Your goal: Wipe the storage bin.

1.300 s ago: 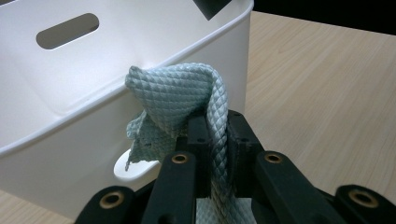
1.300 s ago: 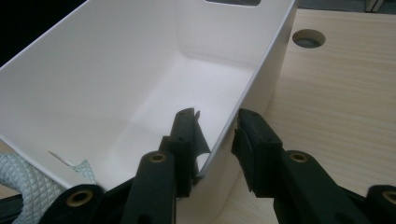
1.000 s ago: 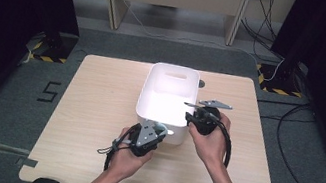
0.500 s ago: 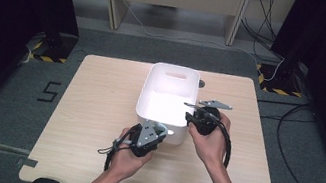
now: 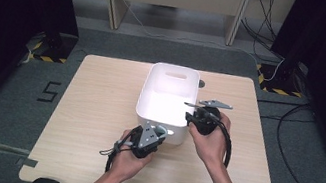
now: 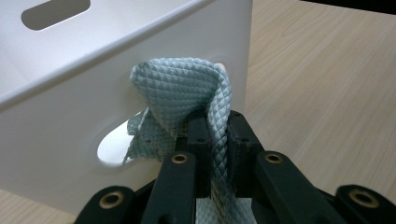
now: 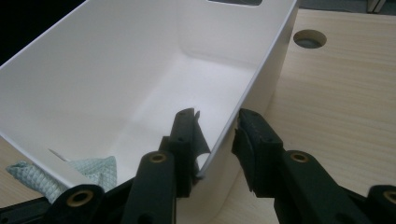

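At the white bin (image 5: pixel 167 100), left tool (image 6: pixel 215 128) pinches cloth (image 6: pixel 180 95); right tool (image 7: pixel 215 133) straddles its wall, open.

- The white bin (image 5: pixel 168 97) stands mid-frame in the high view and blocks the straight way across the table (image 5: pixel 96 110).
- Your left gripper (image 6: pixel 215 140), clamped on the cloth (image 6: pixel 187 93), sits hard against the bin's near wall at its handle slot; no way forward there.
- Your right gripper (image 7: pixel 215 135) straddles the bin's side wall, jaws apart.
- Bare tabletop lies left and lower right of frame.
- The bin's inside is roomy.
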The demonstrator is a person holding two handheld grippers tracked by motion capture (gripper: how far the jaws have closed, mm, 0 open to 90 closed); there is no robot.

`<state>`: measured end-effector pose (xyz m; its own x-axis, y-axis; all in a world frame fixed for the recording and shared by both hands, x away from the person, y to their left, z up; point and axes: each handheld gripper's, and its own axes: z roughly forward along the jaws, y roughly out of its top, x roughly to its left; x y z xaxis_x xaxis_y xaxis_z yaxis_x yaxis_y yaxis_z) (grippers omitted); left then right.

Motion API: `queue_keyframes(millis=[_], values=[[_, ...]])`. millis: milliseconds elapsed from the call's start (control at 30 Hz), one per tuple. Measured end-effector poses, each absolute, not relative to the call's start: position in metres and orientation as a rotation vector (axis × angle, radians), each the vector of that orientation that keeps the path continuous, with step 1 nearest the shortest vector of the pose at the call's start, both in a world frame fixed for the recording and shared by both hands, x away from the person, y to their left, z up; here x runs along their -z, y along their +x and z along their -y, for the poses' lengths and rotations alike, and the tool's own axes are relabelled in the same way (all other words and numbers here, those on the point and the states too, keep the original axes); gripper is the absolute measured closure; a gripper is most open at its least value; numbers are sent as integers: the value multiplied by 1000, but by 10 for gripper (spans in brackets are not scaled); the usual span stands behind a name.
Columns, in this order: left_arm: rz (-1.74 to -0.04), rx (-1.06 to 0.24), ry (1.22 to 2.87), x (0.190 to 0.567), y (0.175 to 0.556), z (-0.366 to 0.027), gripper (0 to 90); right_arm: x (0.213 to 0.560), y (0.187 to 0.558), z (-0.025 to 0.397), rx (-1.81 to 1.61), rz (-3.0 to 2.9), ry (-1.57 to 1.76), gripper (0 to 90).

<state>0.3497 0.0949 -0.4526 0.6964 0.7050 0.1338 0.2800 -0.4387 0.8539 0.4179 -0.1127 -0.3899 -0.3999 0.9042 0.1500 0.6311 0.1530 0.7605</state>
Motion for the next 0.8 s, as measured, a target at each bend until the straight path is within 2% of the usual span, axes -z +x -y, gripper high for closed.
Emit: queue_keyframes(millis=[800], values=[[-794,-602,2044,465,352,-92,820,390,418,113,-1114,-2092,1473,687]])
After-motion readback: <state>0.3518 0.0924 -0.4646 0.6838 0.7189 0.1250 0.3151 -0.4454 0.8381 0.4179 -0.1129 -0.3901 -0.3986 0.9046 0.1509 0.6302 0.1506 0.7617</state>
